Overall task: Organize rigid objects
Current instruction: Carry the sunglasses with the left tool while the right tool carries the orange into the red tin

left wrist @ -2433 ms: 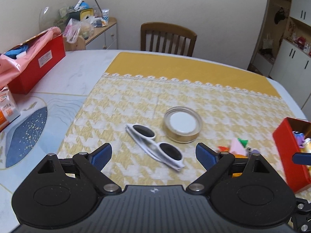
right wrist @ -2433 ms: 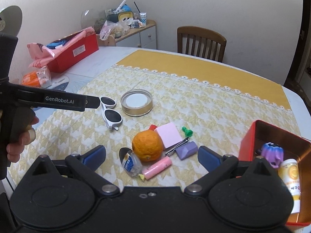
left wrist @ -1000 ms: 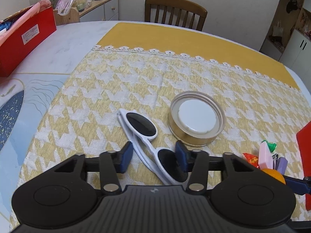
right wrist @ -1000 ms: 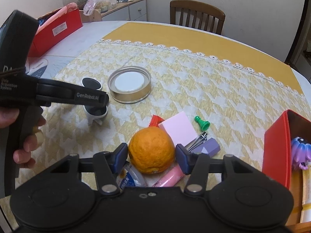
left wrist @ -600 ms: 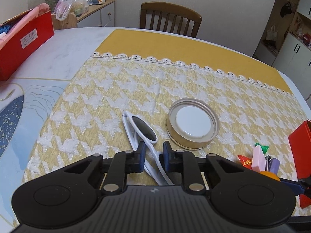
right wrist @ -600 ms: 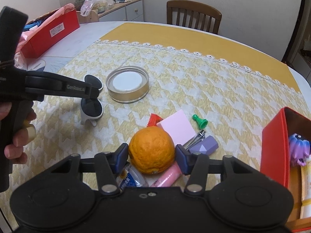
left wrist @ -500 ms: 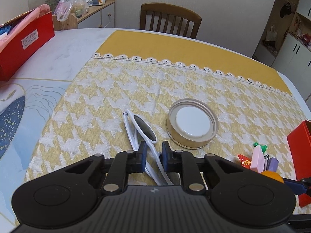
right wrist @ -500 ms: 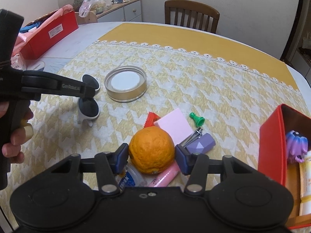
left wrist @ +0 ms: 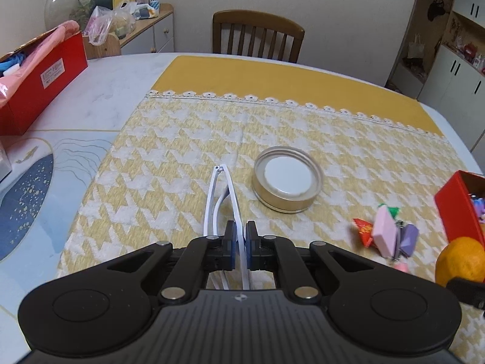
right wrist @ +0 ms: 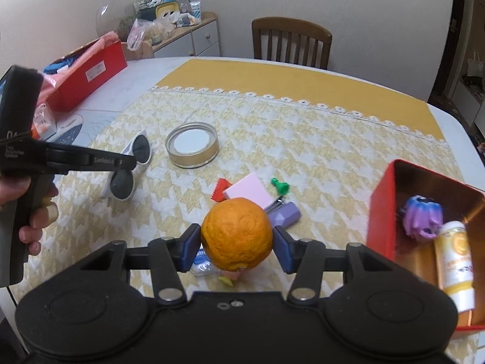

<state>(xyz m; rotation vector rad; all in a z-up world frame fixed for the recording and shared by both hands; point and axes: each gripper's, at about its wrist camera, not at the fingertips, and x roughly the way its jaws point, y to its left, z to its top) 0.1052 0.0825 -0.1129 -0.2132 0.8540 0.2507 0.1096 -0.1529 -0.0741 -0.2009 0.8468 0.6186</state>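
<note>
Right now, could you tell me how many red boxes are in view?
2. One red box sits at the table's far left, stuffed with pink material; the other red box stands open at the right edge, holding a purple toy and a bottle. Others may lie out of frame.

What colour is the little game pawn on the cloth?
Green; the pawn shows best in the right wrist view.
</note>
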